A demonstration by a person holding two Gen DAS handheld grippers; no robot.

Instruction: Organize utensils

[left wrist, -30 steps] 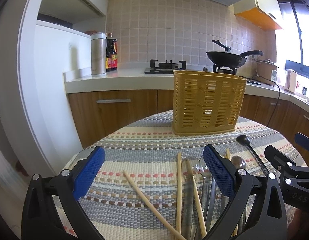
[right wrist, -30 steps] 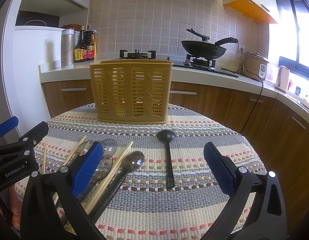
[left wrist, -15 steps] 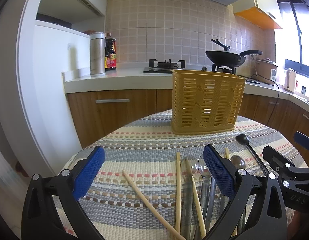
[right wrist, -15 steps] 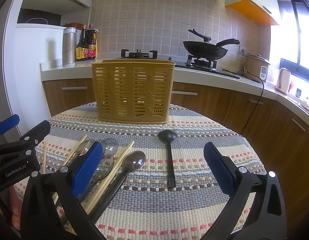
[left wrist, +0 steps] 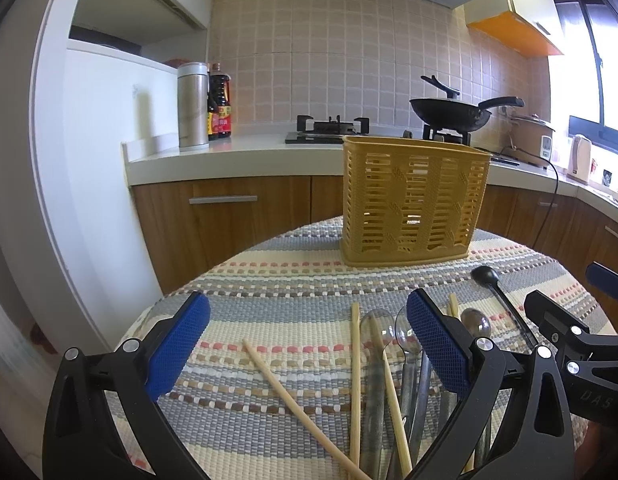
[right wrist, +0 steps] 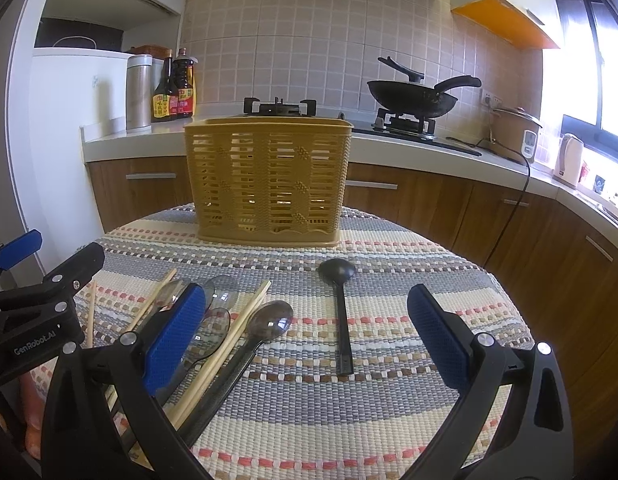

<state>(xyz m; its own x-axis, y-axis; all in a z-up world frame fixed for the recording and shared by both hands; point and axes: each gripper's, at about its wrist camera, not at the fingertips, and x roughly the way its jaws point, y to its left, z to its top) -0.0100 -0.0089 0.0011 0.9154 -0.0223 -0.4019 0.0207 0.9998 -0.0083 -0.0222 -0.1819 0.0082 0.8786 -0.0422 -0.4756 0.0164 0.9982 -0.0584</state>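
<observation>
On the bench, both grippers, left gripper (left wrist: pixel 307 350) and right gripper (right wrist: pixel 307 338), hovered with jaws wide, empty; no utensil yet lifted, so next came closing on a chopstick (left wrist: pixel 297 400) for the basket (right wrist: pixel 267 178).

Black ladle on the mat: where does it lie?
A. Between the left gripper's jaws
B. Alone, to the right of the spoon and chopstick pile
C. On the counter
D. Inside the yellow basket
B: the black ladle lies flat on the mat, apart from the pile, in front of the yellow basket.
</observation>
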